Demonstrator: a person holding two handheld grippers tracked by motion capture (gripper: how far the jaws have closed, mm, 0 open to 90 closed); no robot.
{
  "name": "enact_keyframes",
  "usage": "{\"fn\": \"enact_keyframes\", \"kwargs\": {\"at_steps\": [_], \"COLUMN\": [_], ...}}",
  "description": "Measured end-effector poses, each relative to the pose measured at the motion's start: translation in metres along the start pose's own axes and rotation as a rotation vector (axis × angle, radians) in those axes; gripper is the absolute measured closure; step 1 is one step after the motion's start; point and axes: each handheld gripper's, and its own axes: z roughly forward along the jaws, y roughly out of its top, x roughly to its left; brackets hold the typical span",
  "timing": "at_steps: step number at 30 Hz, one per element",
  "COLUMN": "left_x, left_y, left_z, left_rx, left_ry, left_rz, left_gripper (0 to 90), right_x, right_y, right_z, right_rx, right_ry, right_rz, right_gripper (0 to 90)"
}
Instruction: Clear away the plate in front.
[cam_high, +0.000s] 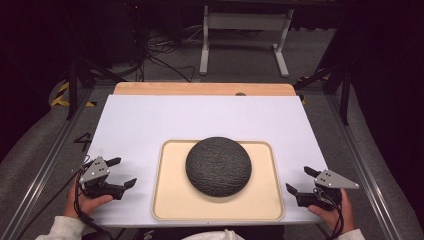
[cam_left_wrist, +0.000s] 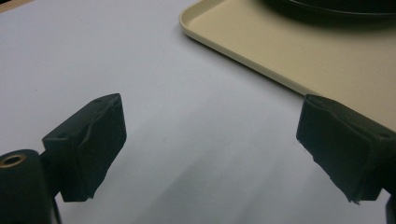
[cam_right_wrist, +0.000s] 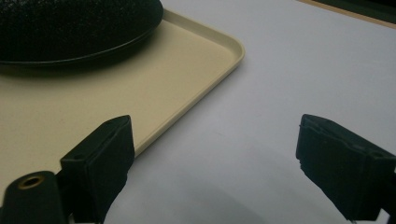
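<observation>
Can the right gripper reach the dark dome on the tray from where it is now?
Probably yes. The right gripper is open beside the tray, and nothing lies between it and the dome. The dome looks wider than the open jaws, so gripping it is less sure than touching it.

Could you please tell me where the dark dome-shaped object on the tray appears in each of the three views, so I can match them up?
High view: the dark dome sits lower centre, on the far half of the beige tray.
Left gripper view: only its lower edge shows, top right.
Right gripper view: its textured side takes up the top left.
Shared landmark: the tray's raised rim, with a rounded corner in each gripper view.
</observation>
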Motion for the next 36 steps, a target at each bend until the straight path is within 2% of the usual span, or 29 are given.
{"fn": "enact_keyframes", "kwargs": {"at_steps": [3, 8, 14, 23, 36], "left_x": [-0.0009, -0.0049, -0.0049, -0.0054, -0.0067], "left_y": [0.0002, 0.0019, 0.0008, 0.0015, 0.0024], "left_z": [-0.0003, -0.0016, -0.0008, 0.0012, 0.0012], "left_rx": [0.0, 0.002, 0.012, 0.026, 0.024], "left_ry": [0.002, 0.0, 0.001, 0.003, 0.002], "left_rz": [-0.002, 0.022, 0.016, 0.032, 0.039], "left_gripper": [9.5, 9.4, 9.0, 9.0, 9.1], "right_x": [0.0, 0.0016, 0.0039, 0.0036, 0.0036], "right_y": [0.0, 0.0007, 0.0014, 0.0004, -0.0003], "right_z": [-0.0005, 0.0004, -0.0001, -0.0008, -0.0014], "right_rx": [-0.004, 0.001, 0.005, 0.006, 0.008], "right_ry": [0.0, 0.002, -0.001, -0.003, -0.002], "right_rz": [0.001, -0.004, -0.008, -0.011, -0.01], "right_gripper": [12.1, 12.1, 12.1, 12.1, 12.1]}}
